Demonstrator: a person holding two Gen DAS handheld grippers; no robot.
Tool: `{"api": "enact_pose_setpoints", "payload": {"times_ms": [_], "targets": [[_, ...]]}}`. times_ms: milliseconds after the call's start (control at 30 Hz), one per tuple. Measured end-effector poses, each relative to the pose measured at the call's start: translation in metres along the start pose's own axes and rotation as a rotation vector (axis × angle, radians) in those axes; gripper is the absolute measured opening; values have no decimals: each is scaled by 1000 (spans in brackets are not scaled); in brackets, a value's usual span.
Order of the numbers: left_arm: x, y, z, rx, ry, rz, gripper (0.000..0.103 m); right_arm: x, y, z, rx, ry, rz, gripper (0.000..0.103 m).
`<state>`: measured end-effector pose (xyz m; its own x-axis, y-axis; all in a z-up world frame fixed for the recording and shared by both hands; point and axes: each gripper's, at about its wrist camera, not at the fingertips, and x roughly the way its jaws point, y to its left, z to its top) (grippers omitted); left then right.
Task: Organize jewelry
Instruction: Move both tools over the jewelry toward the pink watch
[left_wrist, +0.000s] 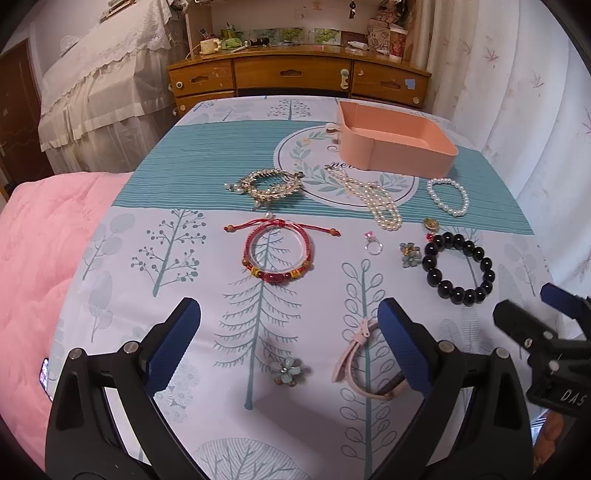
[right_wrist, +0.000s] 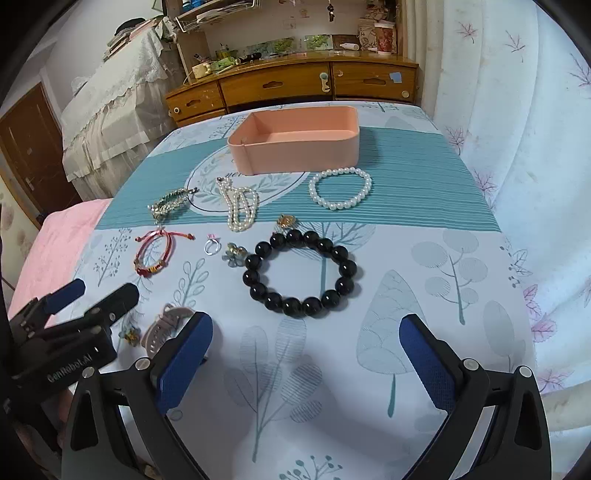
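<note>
Jewelry lies spread on a tree-patterned cloth. An empty pink tray (left_wrist: 413, 162) (right_wrist: 295, 157) stands at the far side. In front of it lie a gold leaf bracelet (left_wrist: 266, 186), a pearl necklace (left_wrist: 376, 201) (right_wrist: 240, 206), a pearl bracelet (left_wrist: 447, 195) (right_wrist: 340, 192), a red cord bracelet (left_wrist: 277, 254) (right_wrist: 153, 254), a ring (left_wrist: 372, 245), a black bead bracelet (left_wrist: 458, 269) (right_wrist: 299, 273), a flower brooch (left_wrist: 286, 371) and a pink watch (left_wrist: 354, 358). My left gripper (left_wrist: 290, 332) is open above the brooch and watch. My right gripper (right_wrist: 306, 347) is open, just short of the black bracelet.
A wooden dresser (left_wrist: 295, 77) with clutter stands behind the table. A pink blanket (left_wrist: 40, 258) lies to the left. White curtains (right_wrist: 517, 129) hang to the right. A small gold charm (right_wrist: 286, 220) and a flower clip (right_wrist: 234, 253) lie beside the black bracelet.
</note>
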<state>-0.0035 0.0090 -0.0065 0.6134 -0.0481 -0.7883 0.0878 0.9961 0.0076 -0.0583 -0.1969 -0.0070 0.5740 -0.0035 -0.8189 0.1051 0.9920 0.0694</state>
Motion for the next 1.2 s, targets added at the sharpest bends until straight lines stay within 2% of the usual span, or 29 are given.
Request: {"api": "enact_pose_setpoints", "payload": {"times_ms": [133,267,767,867,1000,1200], "targets": [[6,2,1,-3,7,4,96,3,5,5,-15,-17,-43,102],[14,1,2,4,22,-6,96,10,6,9,-11,3,-7,100],[27,-6,6,22,35,-31,96,33,4,15,-8,42,-9,99],[27,-8,6,23,33,-37,96,34,3,14,-5,40,-1,95],[26,-10,5,27,31,-44,96,35,2,13,-4,48,17,81],[23,-11,4,29,36,-51,96,36,3,11,-2,57,20,81]]}}
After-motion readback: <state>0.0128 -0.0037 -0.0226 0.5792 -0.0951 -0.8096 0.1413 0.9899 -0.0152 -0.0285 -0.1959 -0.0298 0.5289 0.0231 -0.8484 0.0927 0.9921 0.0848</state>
